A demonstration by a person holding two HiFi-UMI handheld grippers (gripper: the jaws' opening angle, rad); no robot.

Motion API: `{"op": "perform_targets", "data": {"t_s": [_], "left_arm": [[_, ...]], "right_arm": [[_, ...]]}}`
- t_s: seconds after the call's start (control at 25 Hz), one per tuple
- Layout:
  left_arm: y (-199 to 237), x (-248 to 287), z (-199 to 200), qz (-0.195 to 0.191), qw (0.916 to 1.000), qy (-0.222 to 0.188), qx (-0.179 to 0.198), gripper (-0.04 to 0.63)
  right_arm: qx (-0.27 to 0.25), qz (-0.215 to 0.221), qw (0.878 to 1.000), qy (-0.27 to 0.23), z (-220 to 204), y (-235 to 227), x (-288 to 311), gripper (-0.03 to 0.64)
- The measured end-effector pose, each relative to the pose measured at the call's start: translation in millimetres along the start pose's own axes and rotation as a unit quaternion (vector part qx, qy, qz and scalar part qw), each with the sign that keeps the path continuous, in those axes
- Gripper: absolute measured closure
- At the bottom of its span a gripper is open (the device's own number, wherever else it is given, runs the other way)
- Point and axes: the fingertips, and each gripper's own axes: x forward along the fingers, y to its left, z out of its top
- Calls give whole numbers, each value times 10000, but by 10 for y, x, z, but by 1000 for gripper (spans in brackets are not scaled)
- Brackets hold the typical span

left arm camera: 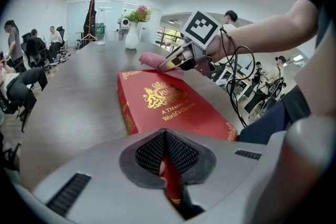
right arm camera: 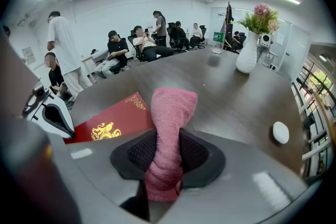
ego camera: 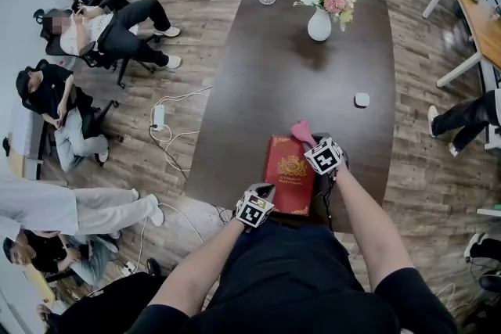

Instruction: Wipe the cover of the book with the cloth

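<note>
The cloth [right arm camera: 169,134] could slip out if the right gripper [right arm camera: 165,165] rubs too hard, because only one end is pinched. The book [left arm camera: 168,107] could slide on the table [ego camera: 266,74] if the left gripper [left arm camera: 167,165] lets go. The left jaws pinch the book's near edge. The right jaws pinch the cloth, which pokes out at the book's far right corner.

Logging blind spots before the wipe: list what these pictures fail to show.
- Head view: whether the cloth touches the book, hidden behind the right hand-held gripper.
- Left gripper view: the book's near corner, swallowed by the left hand-held gripper.
- Head view: white object on the table, too small to identify.
</note>
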Motion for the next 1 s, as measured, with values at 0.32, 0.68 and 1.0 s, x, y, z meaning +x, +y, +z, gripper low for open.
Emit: {"op": "perform_targets", "data": {"t_s": [0.32,0.68,1.0], "left_arm": [[13,8,14,11,10000,-50,32,600],[2,0,26,-6,10000,-36,18,600],[21,58,-35,-25,10000,-72,-23,600]], "right_arm": [[25,-100,9999,-127,-82,-96,0,495],[137,-141,9996,-197,-133,-174,-49,495],[304,-158,9993,-175,-221,-211,-115,495]]}}
